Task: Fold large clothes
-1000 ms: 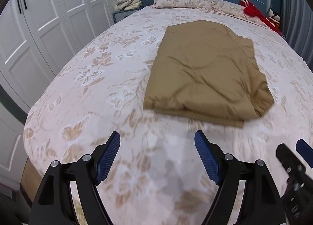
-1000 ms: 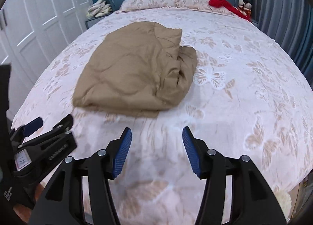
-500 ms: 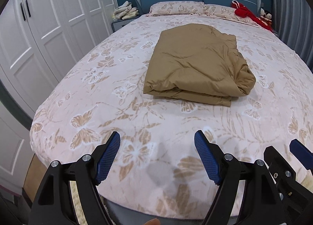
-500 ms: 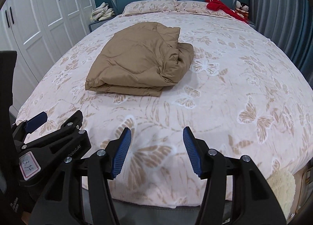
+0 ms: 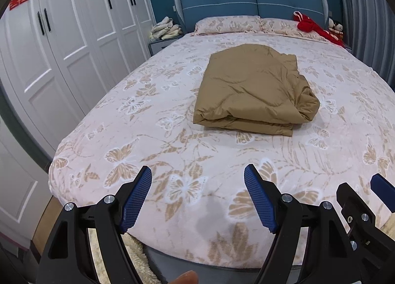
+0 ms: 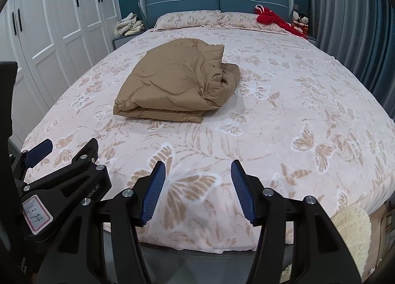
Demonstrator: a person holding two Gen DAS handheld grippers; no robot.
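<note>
Garment: tan, padded, quilted-looking piece of clothing (image 5: pixel 251 94), lying folded into a thick rectangle near the middle of the bed, well apart from both claws; its right end bunches up loosely rather than lying flat.
Bed: wide mattress under a pink plush cover printed with tan butterflies (image 5: pixel 172 150), blue padded headboard (image 5: pixel 249 5) behind two matching pillows.
Left claw: black frame with blue ribbed pads (image 5: pixel 197 197), jaws standing wide with nothing between them, hanging over the foot of the bed.
Right claw: same build (image 6: pixel 196 191), jaws parted about halfway, nothing between them either, just beside the left one.
Step in hand: by my reading the folding looks done or nearly so; both claws are off the garment and back at the bed's foot edge.
Next move: if the fold is meant to be neater, it calls for reaching back in to the bunched right end, pinching the loose layers and laying them square; otherwise nothing more than leaving the bundle where it sits.
Containers: none on the bed; the white panelled wardrobe (image 5: pixel 74 44) along the left wall stands with its doors closed, so I cannot tell what is inside.
Bedside: pale heap of cloth (image 5: pixel 165 29) on the small stand beside the headboard.
Far corner: red fabric item (image 5: pixel 313 25) by the right pillow.
</note>
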